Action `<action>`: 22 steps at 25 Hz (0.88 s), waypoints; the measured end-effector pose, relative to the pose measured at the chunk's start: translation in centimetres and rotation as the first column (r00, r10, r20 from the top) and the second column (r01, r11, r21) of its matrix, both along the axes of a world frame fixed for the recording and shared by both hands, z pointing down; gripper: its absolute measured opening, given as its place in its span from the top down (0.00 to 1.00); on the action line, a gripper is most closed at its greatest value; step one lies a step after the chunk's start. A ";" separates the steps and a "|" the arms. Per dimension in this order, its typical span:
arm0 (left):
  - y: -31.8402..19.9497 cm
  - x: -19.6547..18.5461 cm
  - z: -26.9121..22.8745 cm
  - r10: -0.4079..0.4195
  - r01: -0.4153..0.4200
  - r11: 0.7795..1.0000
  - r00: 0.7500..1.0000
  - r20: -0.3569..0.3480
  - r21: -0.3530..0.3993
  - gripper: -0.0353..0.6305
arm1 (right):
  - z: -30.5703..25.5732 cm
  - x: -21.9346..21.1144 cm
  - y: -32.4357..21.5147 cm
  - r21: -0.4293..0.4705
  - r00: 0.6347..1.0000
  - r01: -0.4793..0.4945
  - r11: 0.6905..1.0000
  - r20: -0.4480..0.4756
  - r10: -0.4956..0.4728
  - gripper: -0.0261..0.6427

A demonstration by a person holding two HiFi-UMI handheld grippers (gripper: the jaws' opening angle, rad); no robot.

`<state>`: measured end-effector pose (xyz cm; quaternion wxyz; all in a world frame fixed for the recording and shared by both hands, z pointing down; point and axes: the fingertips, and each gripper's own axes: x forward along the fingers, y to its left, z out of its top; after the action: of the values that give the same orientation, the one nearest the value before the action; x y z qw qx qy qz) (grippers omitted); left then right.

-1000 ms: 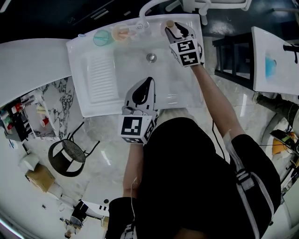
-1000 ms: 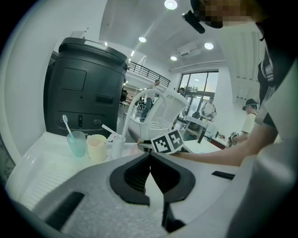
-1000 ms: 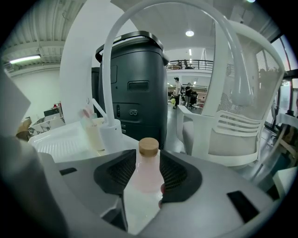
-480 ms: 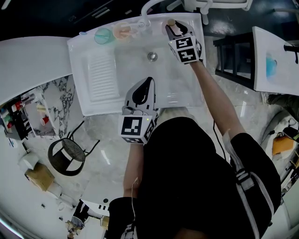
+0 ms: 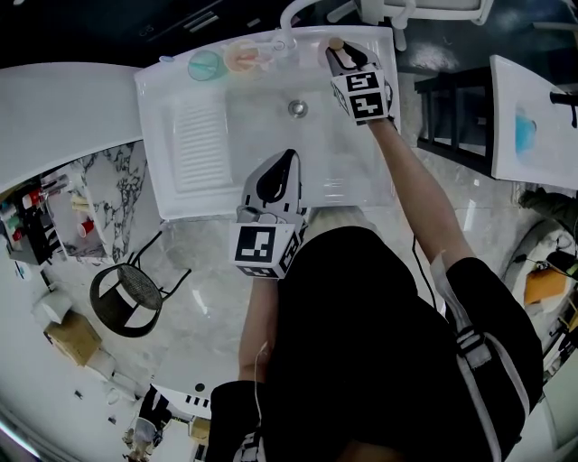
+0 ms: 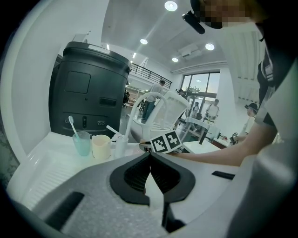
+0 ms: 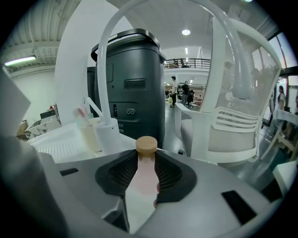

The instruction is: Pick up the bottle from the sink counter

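Observation:
A pale pink bottle (image 7: 142,181) with a round wooden cap (image 7: 146,145) stands on the back right corner of the white sink counter (image 5: 379,54). In the head view only its cap (image 5: 335,42) shows past my right gripper (image 5: 344,58). In the right gripper view my right gripper (image 7: 146,157) is closing on the bottle, and its dark ribbed pads (image 7: 167,174) lie against both sides just below the cap. My left gripper (image 5: 287,156) hovers over the sink's front edge, far from the bottle. Its jaw tips (image 6: 150,154) meet with nothing between them.
A teal cup (image 5: 205,65) with a toothbrush and a cream cup (image 5: 240,60) stand at the counter's back left, beside the white arched faucet (image 5: 289,13). The basin has a drain (image 5: 297,108) and a ribbed draining board (image 5: 194,144). A white chair (image 7: 233,125) stands behind the sink.
My right gripper has slid a little further back and right along the counter's rear edge, over the bottle. The left gripper has stayed where it was.

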<state>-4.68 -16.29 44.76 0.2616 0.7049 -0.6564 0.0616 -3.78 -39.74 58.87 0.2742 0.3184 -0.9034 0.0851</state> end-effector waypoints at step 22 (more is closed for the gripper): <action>1.0 0.2 -0.3 0.021 -0.021 1.000 1.000 0.001 0.017 0.92 | -3.4 1.7 4.1 0.014 0.997 0.038 0.999 0.063 -0.039 0.79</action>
<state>-4.46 -15.27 44.43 0.2545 0.7140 -0.6496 0.0590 -2.08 -35.63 55.44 0.2452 0.2998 -0.9181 0.0840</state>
